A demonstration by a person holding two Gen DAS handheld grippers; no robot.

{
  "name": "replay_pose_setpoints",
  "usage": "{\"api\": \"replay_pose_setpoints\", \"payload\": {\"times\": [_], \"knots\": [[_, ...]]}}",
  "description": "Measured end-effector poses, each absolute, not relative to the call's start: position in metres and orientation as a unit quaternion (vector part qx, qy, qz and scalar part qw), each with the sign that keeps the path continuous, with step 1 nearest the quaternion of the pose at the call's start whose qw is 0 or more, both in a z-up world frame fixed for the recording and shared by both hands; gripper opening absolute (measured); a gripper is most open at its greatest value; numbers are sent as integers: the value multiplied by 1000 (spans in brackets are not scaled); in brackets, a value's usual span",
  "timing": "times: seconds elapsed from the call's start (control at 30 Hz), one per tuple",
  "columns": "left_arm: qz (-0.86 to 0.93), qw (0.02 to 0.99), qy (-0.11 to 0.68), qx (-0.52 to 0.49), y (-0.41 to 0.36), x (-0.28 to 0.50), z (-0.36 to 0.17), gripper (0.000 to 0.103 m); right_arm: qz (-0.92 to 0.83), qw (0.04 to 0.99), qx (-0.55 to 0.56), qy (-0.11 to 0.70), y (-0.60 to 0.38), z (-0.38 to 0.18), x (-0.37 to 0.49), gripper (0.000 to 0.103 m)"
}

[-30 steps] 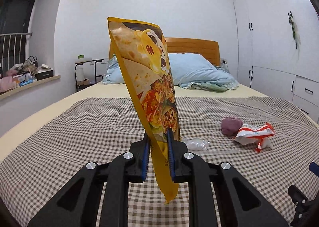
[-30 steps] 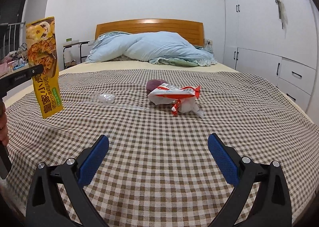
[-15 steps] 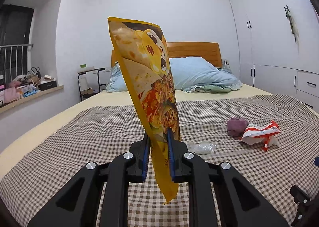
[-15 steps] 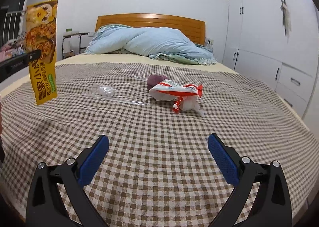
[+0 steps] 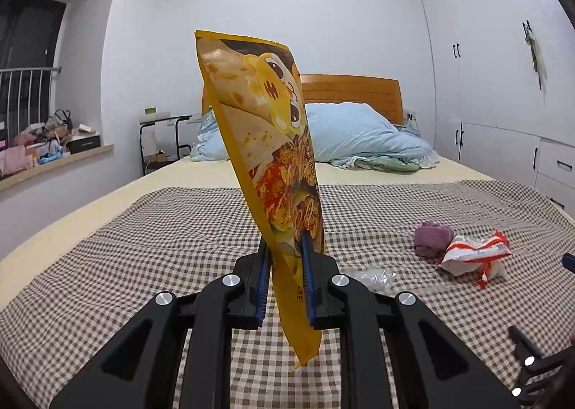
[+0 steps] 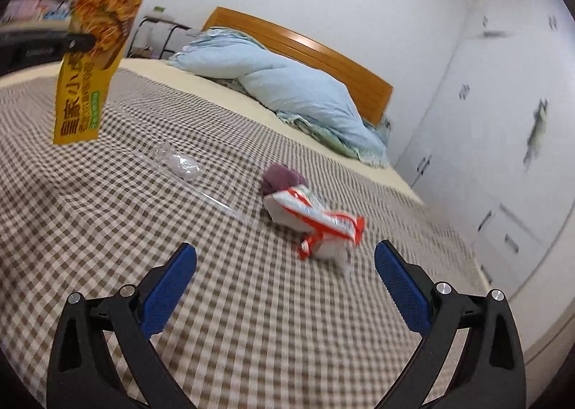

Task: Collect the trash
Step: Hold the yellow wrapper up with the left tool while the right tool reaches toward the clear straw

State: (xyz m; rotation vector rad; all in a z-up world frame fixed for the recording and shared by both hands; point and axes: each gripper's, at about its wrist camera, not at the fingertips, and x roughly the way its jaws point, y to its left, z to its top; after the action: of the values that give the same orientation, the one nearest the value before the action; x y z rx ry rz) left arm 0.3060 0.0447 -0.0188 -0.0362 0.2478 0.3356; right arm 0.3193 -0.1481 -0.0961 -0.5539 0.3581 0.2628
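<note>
While the left gripper [image 5: 284,276] stays clamped on the upright yellow snack bag [image 5: 266,165], the right gripper [image 6: 285,278] has rolled and moved closer to the red-and-white wrapper [image 6: 316,226], its jaws wide apart and empty. The wrapper lies on the checked bedspread [image 6: 107,215], touching a purple cloth [image 6: 280,175]; a clear plastic wrapper [image 6: 179,165] lies near. Beyond are a blue duvet [image 6: 280,86] and white wardrobes [image 6: 503,121].

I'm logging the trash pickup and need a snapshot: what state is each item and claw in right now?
Left claw: shut on the yellow printed snack bag.
Yellow printed snack bag: held upright, off the bed.
Right claw: open, empty.
Red-and-white crumpled wrapper: lying on the checked bedspread, ungripped.
Clear plastic wrapper: lying flat.
Purple cloth bundle: resting against the red-and-white wrapper.
</note>
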Motion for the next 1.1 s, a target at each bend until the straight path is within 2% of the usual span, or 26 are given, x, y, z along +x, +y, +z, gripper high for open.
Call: {"api": "replay_pose_setpoints", "payload": {"times": [0.53,1.1], "knots": [[184,973,133,-45,80,348,-19,13,171,898,-368,169,-90,-120,382,95],[184,971,148,-38,89,361,-29,13,210,876,-388,195,-70,-156,413,95]]}}
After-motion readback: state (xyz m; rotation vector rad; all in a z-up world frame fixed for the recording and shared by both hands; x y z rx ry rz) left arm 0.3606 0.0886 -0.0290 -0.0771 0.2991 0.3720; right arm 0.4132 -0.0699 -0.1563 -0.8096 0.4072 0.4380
